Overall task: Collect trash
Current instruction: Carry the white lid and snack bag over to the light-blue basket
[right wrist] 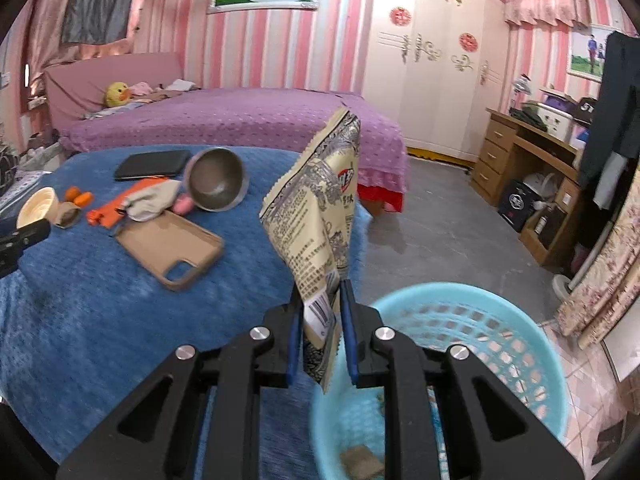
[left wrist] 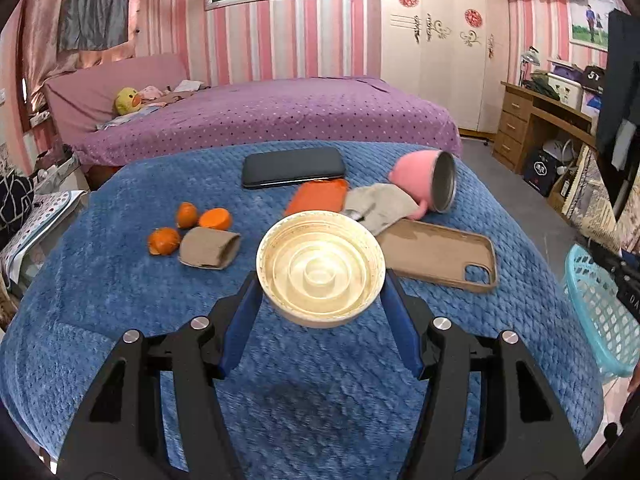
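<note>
Snack wrapper (right wrist: 316,208) clenched by its lower edge in right tongs (right wrist: 320,316), basket (right wrist: 472,312) at four o'clock; light, floppy. Left tongs (left wrist: 320,300) grasp stiff paper bowl (left wrist: 320,268) across rim

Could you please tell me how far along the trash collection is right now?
Done: some scraps already lie in the basket. In hand: the right gripper holds a snack wrapper above it; the left gripper carries a paper bowl. Left: orange peels and a cardboard sleeve.
</note>
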`<action>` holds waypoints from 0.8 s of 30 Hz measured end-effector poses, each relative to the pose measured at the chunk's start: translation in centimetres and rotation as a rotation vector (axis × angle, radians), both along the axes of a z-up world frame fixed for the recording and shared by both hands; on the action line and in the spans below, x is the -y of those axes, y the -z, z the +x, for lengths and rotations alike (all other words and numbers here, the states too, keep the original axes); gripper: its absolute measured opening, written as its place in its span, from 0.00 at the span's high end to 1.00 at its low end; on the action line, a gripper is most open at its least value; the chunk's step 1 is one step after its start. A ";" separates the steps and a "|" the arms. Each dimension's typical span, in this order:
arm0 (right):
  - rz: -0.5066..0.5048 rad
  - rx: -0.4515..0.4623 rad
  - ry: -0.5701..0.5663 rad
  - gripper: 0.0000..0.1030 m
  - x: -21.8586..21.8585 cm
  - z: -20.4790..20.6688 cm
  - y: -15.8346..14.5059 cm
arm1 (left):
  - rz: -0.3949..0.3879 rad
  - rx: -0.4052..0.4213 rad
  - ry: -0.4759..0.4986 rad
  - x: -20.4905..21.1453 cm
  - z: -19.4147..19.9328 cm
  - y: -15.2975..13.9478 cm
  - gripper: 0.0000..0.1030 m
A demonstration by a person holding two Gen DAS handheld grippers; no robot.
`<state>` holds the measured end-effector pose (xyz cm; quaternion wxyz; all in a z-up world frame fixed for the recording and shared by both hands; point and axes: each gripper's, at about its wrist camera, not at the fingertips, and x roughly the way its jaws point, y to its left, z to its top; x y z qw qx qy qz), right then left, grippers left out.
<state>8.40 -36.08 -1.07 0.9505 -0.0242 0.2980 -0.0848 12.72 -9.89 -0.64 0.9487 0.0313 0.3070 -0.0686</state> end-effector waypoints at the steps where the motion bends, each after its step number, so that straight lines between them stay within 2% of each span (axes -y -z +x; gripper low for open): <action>1: -0.004 -0.003 0.010 0.82 0.6 -0.2 0.1 | -0.001 -0.001 0.004 0.2 -0.1 0.1 0.42; 9: -0.021 -0.036 0.063 0.82 4.2 -1.9 1.4 | 0.003 -0.003 0.028 2.1 -0.5 0.4 0.42; 19: 0.007 -0.056 0.102 0.82 7.8 -3.1 2.4 | 0.017 0.010 0.054 5.2 -0.8 -0.1 0.42; 24: 0.030 -0.063 0.133 0.82 9.6 -3.7 2.9 | 0.027 0.028 0.092 8.2 -1.3 -0.1 0.42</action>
